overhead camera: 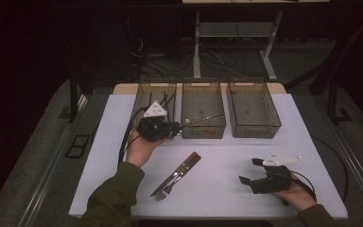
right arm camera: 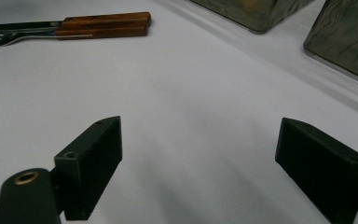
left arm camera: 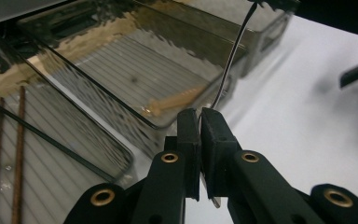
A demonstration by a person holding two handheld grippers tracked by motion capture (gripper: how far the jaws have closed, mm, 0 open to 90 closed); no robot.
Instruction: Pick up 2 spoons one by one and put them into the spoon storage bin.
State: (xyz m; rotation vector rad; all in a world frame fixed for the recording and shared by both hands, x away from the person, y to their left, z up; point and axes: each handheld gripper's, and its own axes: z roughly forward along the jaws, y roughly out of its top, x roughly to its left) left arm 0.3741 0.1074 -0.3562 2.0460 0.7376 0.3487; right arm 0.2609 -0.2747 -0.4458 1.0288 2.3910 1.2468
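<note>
My left gripper (overhead camera: 177, 127) hangs just in front of the middle bin (overhead camera: 203, 133), shut on a thin metal utensil (overhead camera: 203, 120) that reaches out over that bin. In the left gripper view the pads (left arm camera: 214, 128) of the left gripper (left arm camera: 200, 116) pinch the utensil's flat end, and its slim stem (left arm camera: 232, 56) curves up and away. A fork and a knife with wooden handles (overhead camera: 178, 174) lie side by side on the white table top (overhead camera: 227, 189). My right gripper (overhead camera: 249, 170) rests low at the right, open over bare table, as the right gripper view (right arm camera: 200, 135) confirms.
Three clear ribbed bins stand in a row at the table's far edge. The left bin (overhead camera: 144, 94) holds several thin sticks (left arm camera: 18, 140). The right bin (overhead camera: 254, 130) looks empty. The fork and knife (right arm camera: 74, 25) lie beyond the right jaws. Cables trail from both grippers.
</note>
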